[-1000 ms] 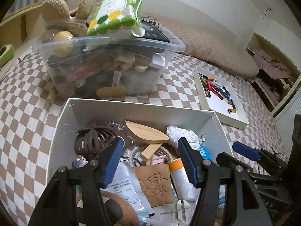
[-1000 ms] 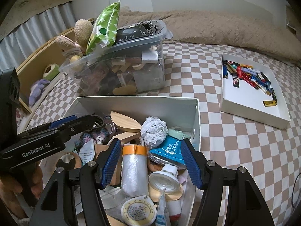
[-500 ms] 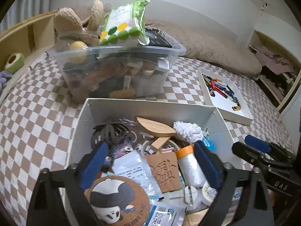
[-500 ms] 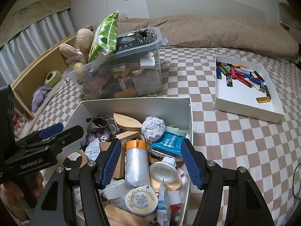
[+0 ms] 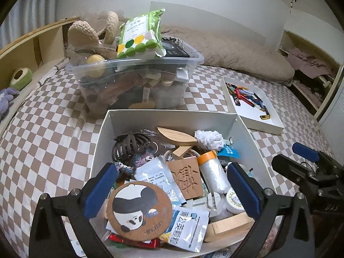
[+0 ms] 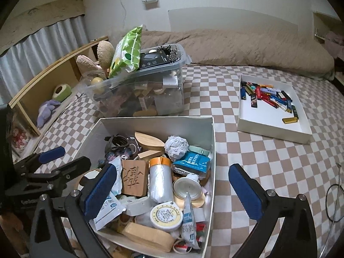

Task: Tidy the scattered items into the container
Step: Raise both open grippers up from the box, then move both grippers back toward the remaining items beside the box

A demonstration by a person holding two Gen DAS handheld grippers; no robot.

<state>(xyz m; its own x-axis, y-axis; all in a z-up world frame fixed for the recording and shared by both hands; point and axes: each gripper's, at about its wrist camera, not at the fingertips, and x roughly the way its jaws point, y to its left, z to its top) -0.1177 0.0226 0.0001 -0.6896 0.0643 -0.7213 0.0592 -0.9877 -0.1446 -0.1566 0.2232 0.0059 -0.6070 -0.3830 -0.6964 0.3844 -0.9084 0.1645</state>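
Note:
A white cardboard box (image 5: pixel 169 118) on the checkered bed is piled with small items: a panda cork coaster (image 5: pixel 139 208), a carved wooden block (image 5: pixel 187 176), an orange-capped roll (image 5: pixel 212 172) and brown hair ties (image 5: pixel 131 146). My left gripper (image 5: pixel 172 190) hovers above the box's near end, its jaws opening wide and holding nothing. My right gripper (image 6: pixel 173 189) hangs over the box's right wall (image 6: pixel 211 150), its jaws also opening and gripping nothing. The block (image 6: pixel 134 177) and roll (image 6: pixel 160 180) lie loose below it. The left gripper (image 6: pixel 51 154) shows at the left edge.
A clear plastic bin (image 5: pixel 137 81), overfull, stands behind the box with a green dotted packet (image 5: pixel 142 36) on top. A shallow white tray (image 5: pixel 251 105) of lighters lies to the right. A wooden shelf (image 6: pixel 53 75) runs along the left. A cable (image 6: pixel 335 202) lies at far right.
Both grippers' jaws have spread from about half width to full width. Both have drawn back and up from the box, so more of its contents show.

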